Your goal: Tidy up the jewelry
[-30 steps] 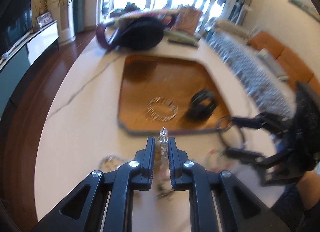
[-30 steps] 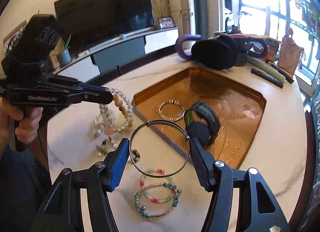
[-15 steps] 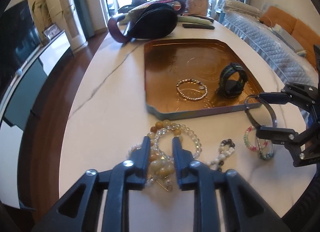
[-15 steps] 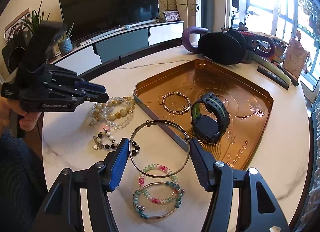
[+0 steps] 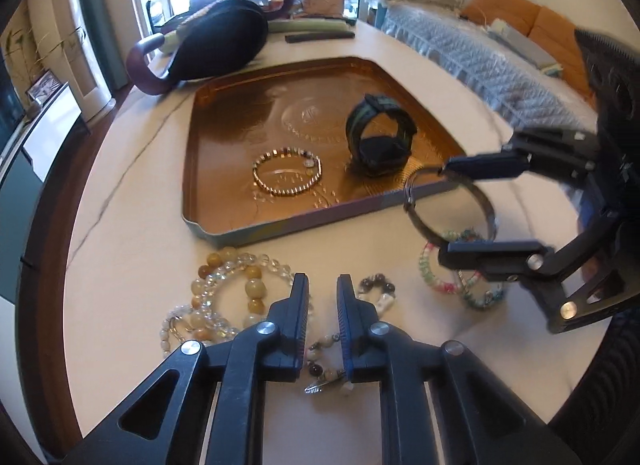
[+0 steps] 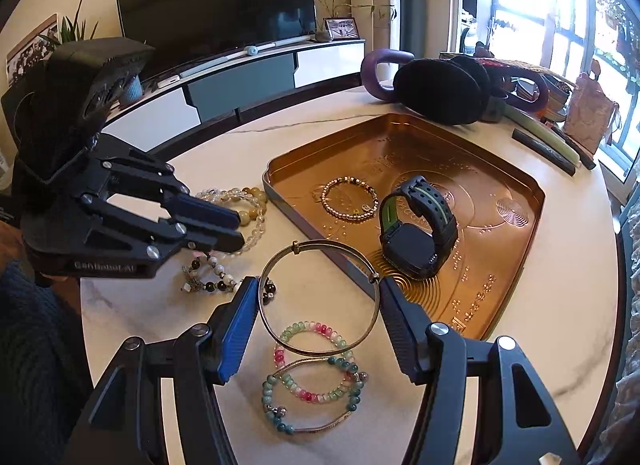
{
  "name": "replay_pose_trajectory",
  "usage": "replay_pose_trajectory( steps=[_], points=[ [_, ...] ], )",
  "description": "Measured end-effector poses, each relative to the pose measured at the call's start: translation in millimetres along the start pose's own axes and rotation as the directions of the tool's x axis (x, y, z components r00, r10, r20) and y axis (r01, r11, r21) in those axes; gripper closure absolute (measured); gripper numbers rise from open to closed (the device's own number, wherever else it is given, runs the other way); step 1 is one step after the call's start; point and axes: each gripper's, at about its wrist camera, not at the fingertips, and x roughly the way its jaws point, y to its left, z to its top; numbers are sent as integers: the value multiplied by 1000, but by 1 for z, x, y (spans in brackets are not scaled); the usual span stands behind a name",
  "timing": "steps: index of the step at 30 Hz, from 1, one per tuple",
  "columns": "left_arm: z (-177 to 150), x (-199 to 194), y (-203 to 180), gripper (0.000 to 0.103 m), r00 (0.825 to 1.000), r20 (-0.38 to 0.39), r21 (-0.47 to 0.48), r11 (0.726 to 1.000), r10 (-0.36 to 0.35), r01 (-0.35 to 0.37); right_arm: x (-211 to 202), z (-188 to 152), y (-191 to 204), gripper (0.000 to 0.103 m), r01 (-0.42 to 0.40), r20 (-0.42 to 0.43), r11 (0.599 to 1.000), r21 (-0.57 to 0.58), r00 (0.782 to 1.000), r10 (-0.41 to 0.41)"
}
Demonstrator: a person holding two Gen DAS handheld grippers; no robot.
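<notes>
A thin metal bangle (image 6: 318, 297) is gripped across its width between the right gripper (image 6: 318, 307) fingers, above the surface (image 6: 568, 305), beside the gold tray (image 6: 532, 201). The left gripper (image 5: 322, 297) fingers, just narrowed to a slit, are held empty over a dark-and-white bead bracelet (image 5: 378, 293).

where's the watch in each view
Left wrist: the watch stands in the gold tray, right of centre, beyond the left gripper.
Right wrist: the watch sits mid-frame in the tray, just beyond the bangle.
Shared landmark: the gold bead bracelet lying left of the watch in both.
</notes>
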Motion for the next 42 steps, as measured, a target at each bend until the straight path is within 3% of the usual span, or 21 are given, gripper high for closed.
replay_pose_trajectory(
  steps=[8,12,16,19,21,28,34,42],
  points=[
    [-2,5,5,88,998,-16,-13,998,66,-66,-1,-1,-3,45,2,3,1000,1,1000,-2],
    [-6,15,5,88,997,-50,-14,999,52,-53,-1,-2,-5,45,3,0,1000,5,1000,-3],
    [-3,20,12,87,999,-22,-68,997,33,-35,0,-2,-5,45,2,-5,1000,7,1000,-2],
    [-1,22,13,95,999,-11,-64,997,52,-53,0,-2,-5,45,1,-5,1000,7,1000,-1],
    [0,20,13,96,989,23,-71,987,149,-147,-1,-2,-5,45,1,-2,1000,4,1000,-1],
    [15,-22,2,96,982,161,-121,990,97,-78,-11,3,-7,45,3,43,1000,12,999,-3],
    [29,-62,4,96,955,272,-145,986,118,-81,-14,5,-12,45,19,65,1000,25,998,-21],
    [47,-74,16,96,941,322,-181,982,108,-51,-24,16,-27,45,61,131,994,86,989,-72]
  ],
)
